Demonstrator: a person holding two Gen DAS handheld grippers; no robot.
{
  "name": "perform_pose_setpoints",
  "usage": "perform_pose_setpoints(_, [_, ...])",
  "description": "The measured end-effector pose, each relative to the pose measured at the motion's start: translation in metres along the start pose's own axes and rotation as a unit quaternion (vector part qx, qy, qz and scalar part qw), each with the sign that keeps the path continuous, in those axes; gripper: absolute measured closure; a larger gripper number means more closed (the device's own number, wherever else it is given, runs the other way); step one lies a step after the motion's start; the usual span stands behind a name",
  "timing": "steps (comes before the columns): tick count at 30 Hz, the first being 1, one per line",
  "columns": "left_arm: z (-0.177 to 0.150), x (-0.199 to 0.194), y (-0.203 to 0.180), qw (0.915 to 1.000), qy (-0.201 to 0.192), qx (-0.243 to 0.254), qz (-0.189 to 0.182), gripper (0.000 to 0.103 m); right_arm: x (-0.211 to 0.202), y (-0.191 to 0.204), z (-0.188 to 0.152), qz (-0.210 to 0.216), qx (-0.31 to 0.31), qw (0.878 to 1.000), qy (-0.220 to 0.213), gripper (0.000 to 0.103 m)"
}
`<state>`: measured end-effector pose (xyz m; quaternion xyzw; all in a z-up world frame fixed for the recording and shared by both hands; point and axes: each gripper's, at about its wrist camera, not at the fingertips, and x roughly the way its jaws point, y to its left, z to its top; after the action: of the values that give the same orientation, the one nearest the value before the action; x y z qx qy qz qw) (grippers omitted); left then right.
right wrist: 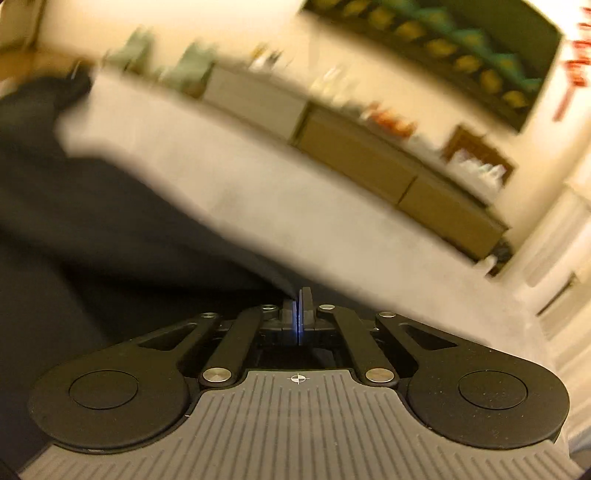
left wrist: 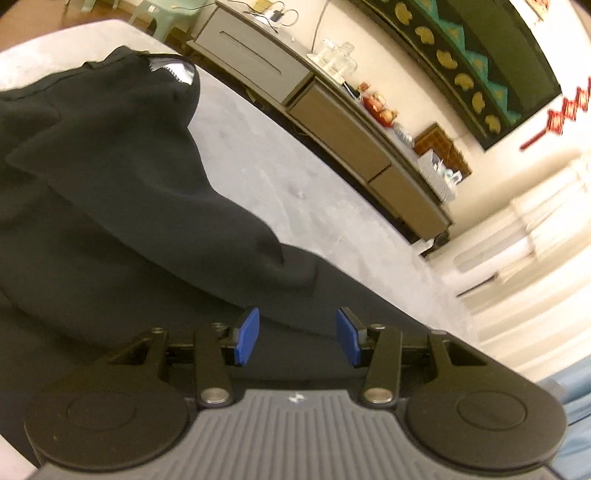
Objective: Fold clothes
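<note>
A black garment (left wrist: pixel 110 206) lies rumpled on a grey padded surface (left wrist: pixel 288 177), with a shiny silver patch (left wrist: pixel 177 70) at its far end. My left gripper (left wrist: pixel 297 338) is open and empty, its blue pads (left wrist: pixel 246 338) just above the garment's near edge. In the blurred right wrist view the same black garment (right wrist: pixel 92 240) fills the left side. My right gripper (right wrist: pixel 300 308) is shut on an edge of the black garment that runs up to its tips.
A long low cabinet (left wrist: pixel 343 136) with drawers runs along the far wall, carrying glass jars (left wrist: pixel 338 57), a red dish and small boxes. White curtains (left wrist: pixel 535 236) hang at the right. Green plastic stools (left wrist: pixel 166 14) stand at the far left.
</note>
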<state>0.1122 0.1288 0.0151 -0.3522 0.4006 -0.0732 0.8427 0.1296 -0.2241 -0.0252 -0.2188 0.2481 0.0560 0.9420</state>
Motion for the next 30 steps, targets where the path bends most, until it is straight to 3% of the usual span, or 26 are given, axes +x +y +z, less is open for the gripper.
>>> perform_pose_setpoints(3, [-0.001,-0.002,0.01,0.9997,0.001,-0.022,-0.014,0.053,-0.096,0.013,0.019,-0.038,-0.064,0.993,-0.089,0.103])
perform_pose_setpoints(5, [-0.007,0.003,0.014,0.9995,0.017,-0.025,-0.011,0.053,-0.152,0.035,-0.002,-0.054,-0.113,0.985,-0.116,0.103])
perform_pose_setpoints(7, [-0.015,0.012,0.015,0.9989,0.039,-0.026,-0.008,0.053,-0.175,0.057,-0.042,-0.048,-0.137,0.985,-0.094,0.103])
perform_pose_setpoints(9, [-0.021,0.02,0.013,0.9982,0.054,-0.025,-0.006,0.053,-0.167,0.083,-0.087,-0.027,-0.165,0.986,-0.029,0.101])
perform_pose_setpoints(11, [-0.026,0.026,0.009,0.9978,0.063,-0.021,-0.005,0.053,-0.157,0.105,-0.113,-0.008,-0.218,0.976,0.023,0.096])
perform_pose_setpoints(13, [-0.03,0.03,0.007,0.9975,0.069,-0.019,-0.004,0.053,-0.167,0.094,-0.116,0.008,-0.164,0.986,0.02,0.067])
perform_pose_setpoints(14, [-0.031,0.031,0.007,0.9974,0.069,-0.02,-0.002,0.053,-0.173,0.085,-0.116,0.016,-0.126,0.992,0.014,0.045])
perform_pose_setpoints(15, [-0.032,0.032,0.008,0.9973,0.069,-0.024,0.0,0.053,-0.18,0.077,-0.115,0.025,-0.088,0.996,0.007,0.038])
perform_pose_setpoints(16, [-0.033,0.032,0.01,0.9971,0.07,-0.028,0.002,0.053,-0.182,0.063,-0.116,0.04,-0.033,0.999,0.015,0.038])
perform_pose_setpoints(18, [-0.036,0.035,0.015,0.9965,0.075,-0.036,0.006,0.053,-0.179,0.025,-0.125,0.073,0.103,0.991,0.043,0.039])
perform_pose_setpoints(19, [-0.036,0.037,0.017,0.9961,0.079,-0.039,0.007,0.053,-0.177,0.007,-0.13,0.08,0.165,0.982,0.05,0.039])
perform_pose_setpoints(21, [-0.038,0.04,0.021,0.9956,0.085,-0.038,0.009,0.053,-0.171,-0.029,-0.142,0.094,0.287,0.951,0.065,0.038])
perform_pose_setpoints(22, [-0.038,0.041,0.024,0.9956,0.085,-0.038,0.011,0.053,-0.169,-0.044,-0.148,0.081,0.328,0.939,0.071,0.038])
perform_pose_setpoints(24, [-0.038,0.041,0.028,0.9955,0.086,-0.038,0.012,0.052,-0.163,-0.07,-0.161,0.037,0.384,0.919,0.083,0.037])
perform_pose_setpoints(27, [-0.038,0.042,0.031,0.9955,0.087,-0.034,0.012,0.052,-0.143,-0.095,-0.169,0.02,0.425,0.9,0.094,0.037])
perform_pose_setpoints(30, [-0.038,0.044,0.03,0.9959,0.086,-0.023,0.016,0.052,-0.108,-0.104,-0.161,0.003,0.423,0.901,0.092,0.042])
